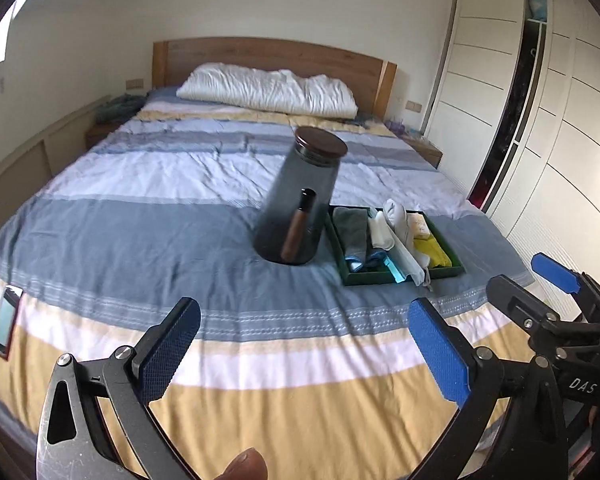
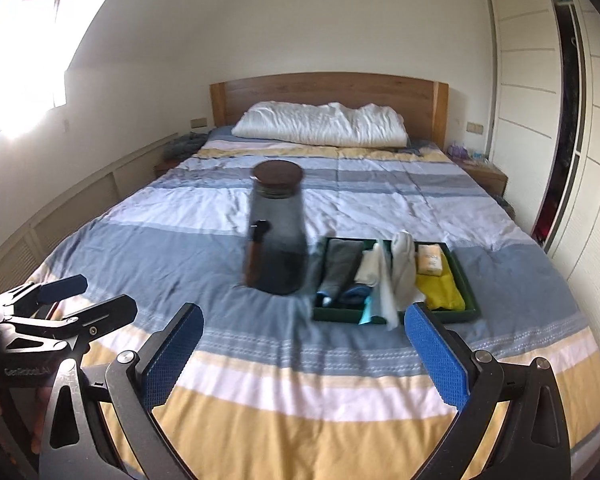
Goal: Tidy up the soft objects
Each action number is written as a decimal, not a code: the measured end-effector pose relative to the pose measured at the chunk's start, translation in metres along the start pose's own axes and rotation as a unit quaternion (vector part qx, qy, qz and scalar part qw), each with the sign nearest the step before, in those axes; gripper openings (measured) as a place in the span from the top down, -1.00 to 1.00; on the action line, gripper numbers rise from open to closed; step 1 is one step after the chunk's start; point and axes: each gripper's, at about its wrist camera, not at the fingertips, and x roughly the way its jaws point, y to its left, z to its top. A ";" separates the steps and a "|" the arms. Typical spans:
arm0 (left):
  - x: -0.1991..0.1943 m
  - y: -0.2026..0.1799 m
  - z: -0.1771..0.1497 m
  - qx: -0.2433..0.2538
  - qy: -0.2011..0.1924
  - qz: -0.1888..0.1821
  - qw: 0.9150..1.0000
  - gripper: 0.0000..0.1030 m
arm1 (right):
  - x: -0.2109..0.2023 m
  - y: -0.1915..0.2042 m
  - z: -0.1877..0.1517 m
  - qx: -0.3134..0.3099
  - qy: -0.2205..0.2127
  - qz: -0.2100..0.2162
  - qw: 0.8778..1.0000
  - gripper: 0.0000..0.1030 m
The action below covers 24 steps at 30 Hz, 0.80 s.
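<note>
Left tool (image 1: pixel 304 356), right tool (image 2: pixel 304 360) spread apart, empty, above bed (image 1: pixel 260 400); tray (image 1: pixel 400 278) beyond.

Smoky glass jug (image 1: pixel 300 200) beside green tray (image 1: pixel 454 268) of folded cloths (image 1: pixel 352 232) on striped bed (image 1: pixel 140 240)

The right gripper (image 1: pixel 556 276) carries white letters "DAS", cut off by the edge of the picture. The left gripper (image 2: pixel 66 300) reads "GenRobot.AI" in small, blurred letters. Print on the yellow packet (image 2: pixel 430 262) is too small to read.

A home bedroom: a bed (image 2: pixel 320 360) in a striped cover with a white pillow (image 2: pixel 320 124) against a wooden headboard (image 2: pixel 328 92), nightstands either side, and a white wardrobe (image 1: pixel 560 128) along the right wall.
</note>
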 end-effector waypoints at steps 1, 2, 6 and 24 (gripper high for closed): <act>-0.008 0.003 -0.003 0.000 -0.006 -0.001 1.000 -0.97 | -0.005 0.007 -0.002 -0.003 -0.002 0.002 1.000 -0.99; -0.017 0.007 -0.007 0.000 -0.009 -0.001 1.000 -0.98 | -0.011 0.014 -0.005 -0.005 -0.004 0.003 1.000 -0.99; -0.038 0.020 -0.020 -0.010 -0.018 -0.002 1.000 -0.97 | -0.031 0.036 -0.015 -0.010 -0.013 0.001 1.000 -0.99; -0.052 0.013 -0.067 0.030 0.006 0.025 0.999 -0.97 | -0.065 0.094 -0.045 -0.031 0.018 -0.096 0.995 -0.99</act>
